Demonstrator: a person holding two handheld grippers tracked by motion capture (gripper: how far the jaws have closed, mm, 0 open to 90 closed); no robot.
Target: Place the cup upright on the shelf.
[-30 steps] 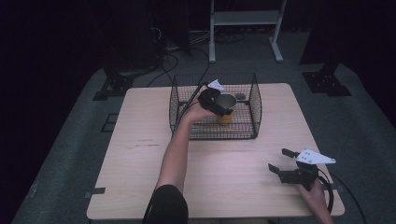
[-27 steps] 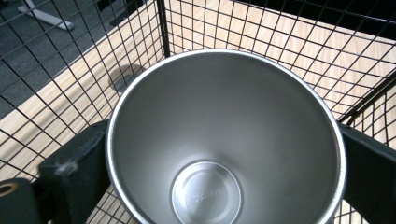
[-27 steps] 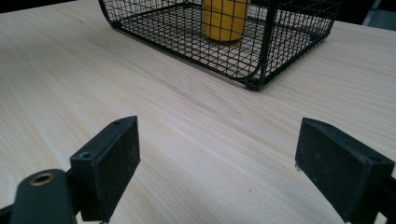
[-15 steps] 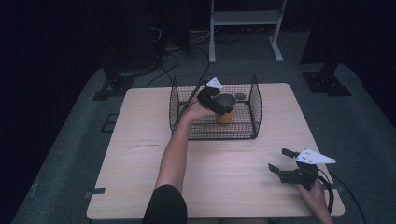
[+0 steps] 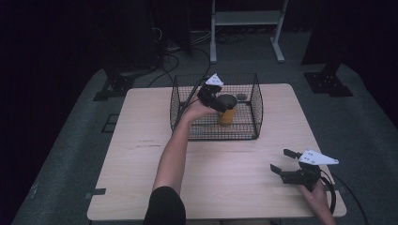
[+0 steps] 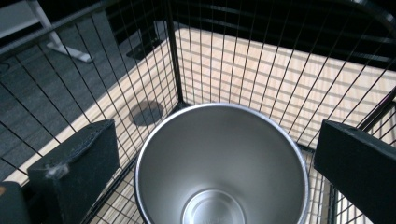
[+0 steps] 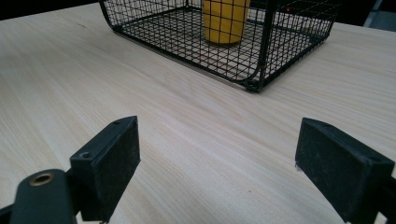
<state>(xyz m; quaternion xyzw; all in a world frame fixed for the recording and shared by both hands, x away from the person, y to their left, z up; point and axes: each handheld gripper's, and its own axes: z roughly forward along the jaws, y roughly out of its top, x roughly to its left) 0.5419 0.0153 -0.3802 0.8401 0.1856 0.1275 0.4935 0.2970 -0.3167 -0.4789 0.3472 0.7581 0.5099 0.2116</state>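
Dark floor and a grey mat surround a pale wooden table (image 5: 141, 154) with fine straight grain, and a white metal stand sits behind it in the gloom. Toward the table's far edge stands a black wire basket (image 5: 256, 112), a rectangular cage of thin square mesh with rounded corners and an open top. Inside it a yellow tumbler (image 5: 226, 116) stands upright on the mesh floor; its outside is smooth yellow, its inside brushed steel, round and tapering to a small flat bottom, with a thin bright rim (image 6: 219, 108). From the bottom of the high view the person's left forearm stretches forward, bare below a dark sleeve, the hand raised over the basket's near wall so the left gripper (image 5: 217, 99) tips down above the tumbler's mouth. Its black, blocky jaws are spread wide, one on each side of the rim, and neither presses on the cup in the left gripper view. The right gripper (image 5: 286, 165) sits low near the table's near right corner, held in the right hand, its jaws parted over bare wood, pointing toward the basket.
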